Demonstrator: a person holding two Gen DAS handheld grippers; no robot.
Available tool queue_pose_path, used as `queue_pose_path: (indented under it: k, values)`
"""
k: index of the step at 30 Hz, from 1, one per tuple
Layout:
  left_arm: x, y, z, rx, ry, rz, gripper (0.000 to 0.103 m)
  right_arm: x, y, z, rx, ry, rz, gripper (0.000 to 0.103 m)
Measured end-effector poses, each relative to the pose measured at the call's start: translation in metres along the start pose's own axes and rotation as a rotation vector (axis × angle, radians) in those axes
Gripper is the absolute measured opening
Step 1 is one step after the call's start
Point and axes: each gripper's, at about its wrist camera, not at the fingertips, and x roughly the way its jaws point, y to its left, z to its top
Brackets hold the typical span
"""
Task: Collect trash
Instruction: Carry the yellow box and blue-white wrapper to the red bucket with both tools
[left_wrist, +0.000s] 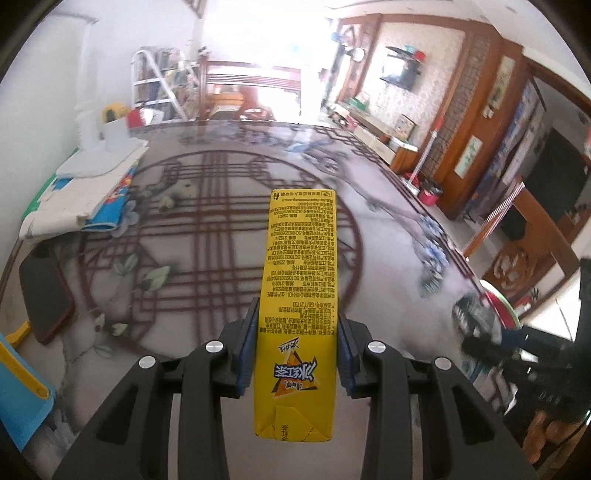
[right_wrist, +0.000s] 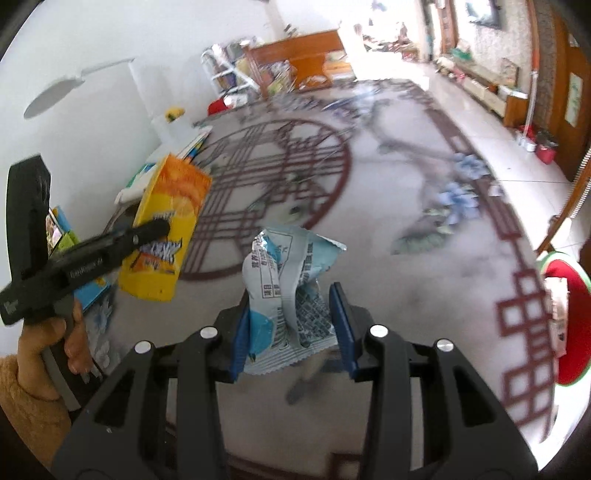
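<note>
The far-right part of the table (left_wrist: 436, 266) is motion-blurred in the left wrist view, so the dark object (left_wrist: 476, 317) at that edge cannot be identified. The red-and-green bin (right_wrist: 569, 325) at the table's right edge is cut off by the picture's edge. The yellow carton (right_wrist: 166, 229) is partly hidden behind the left gripper (right_wrist: 147, 236). The fine print on the crumpled wrapper (right_wrist: 291, 291) is too small to read.

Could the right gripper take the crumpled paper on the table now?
Probably not: the right gripper is shut on a wrapper, so its fingers are full. The paper lies far across the table.
</note>
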Motion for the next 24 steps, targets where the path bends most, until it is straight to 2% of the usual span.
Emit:
queue_pose_path:
  k: [7, 16, 24]
  values:
    - [-0.018, -0.062, -0.011, 0.064, -0.053, -0.044, 0.033, -0.031, -0.037, -0.004, 0.077, -0.063, -0.020, 0.039]
    - [-0.018, -0.137, -0.011, 0.159, -0.050, -0.099, 0.034, -0.070, -0.086, -0.002, 0.143, -0.149, -0.050, 0.039]
    - [-0.011, -0.185, -0.008, 0.208, -0.042, -0.119, 0.034, -0.101, -0.138, -0.001, 0.232, -0.215, -0.062, 0.039]
